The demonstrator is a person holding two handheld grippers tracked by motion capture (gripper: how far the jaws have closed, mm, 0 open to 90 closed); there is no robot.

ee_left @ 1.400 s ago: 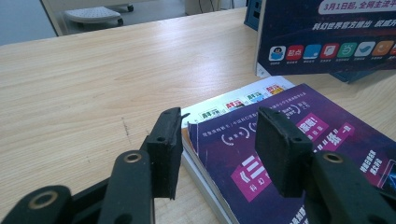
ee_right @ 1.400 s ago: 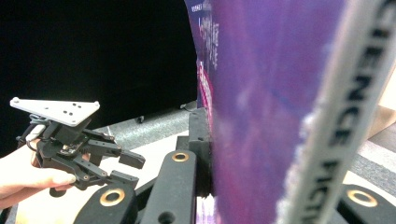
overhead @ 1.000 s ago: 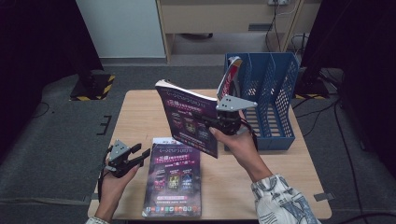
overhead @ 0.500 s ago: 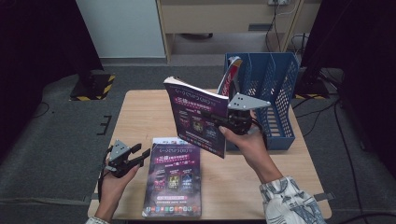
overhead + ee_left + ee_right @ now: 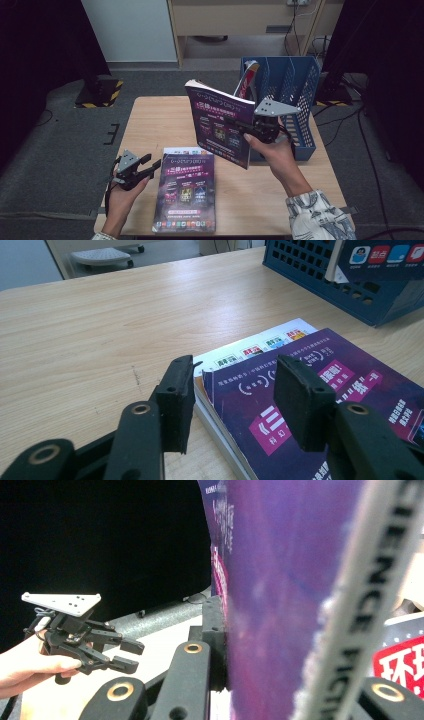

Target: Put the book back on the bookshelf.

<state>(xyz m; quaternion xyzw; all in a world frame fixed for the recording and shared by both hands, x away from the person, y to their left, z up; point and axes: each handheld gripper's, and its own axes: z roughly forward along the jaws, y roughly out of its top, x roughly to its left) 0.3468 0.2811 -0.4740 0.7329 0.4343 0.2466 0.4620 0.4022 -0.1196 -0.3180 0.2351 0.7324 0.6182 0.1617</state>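
The fingers (image 5: 212, 645) of the right gripper (image 5: 255, 131) are clamped on the lower edge of a thick purple-covered paperback book (image 5: 220, 122), one black pad pressed flat against its cover. The book is held upright and clear of the light wooden bench (image 5: 160, 120), its front cover facing the person, its far edge just beside the blue perforated plastic file rack (image 5: 300, 100) at the right end of the bench. A thin magazine with a red and white cover (image 5: 247, 77) stands tilted in the rack's leftmost compartment.

The fingers (image 5: 177, 400) of the left gripper (image 5: 134, 170) are spread wide and hold nothing. This gripper hovers low at the left edge of the bench, pointing toward the corner of a second purple-covered book (image 5: 186, 187). That book lies flat near the front edge of the bench. In the left gripper view it rests on another flat publication with a white margin (image 5: 250, 347), whose edge protrudes beyond it; the near corner of the stack lies between the two open fingers.
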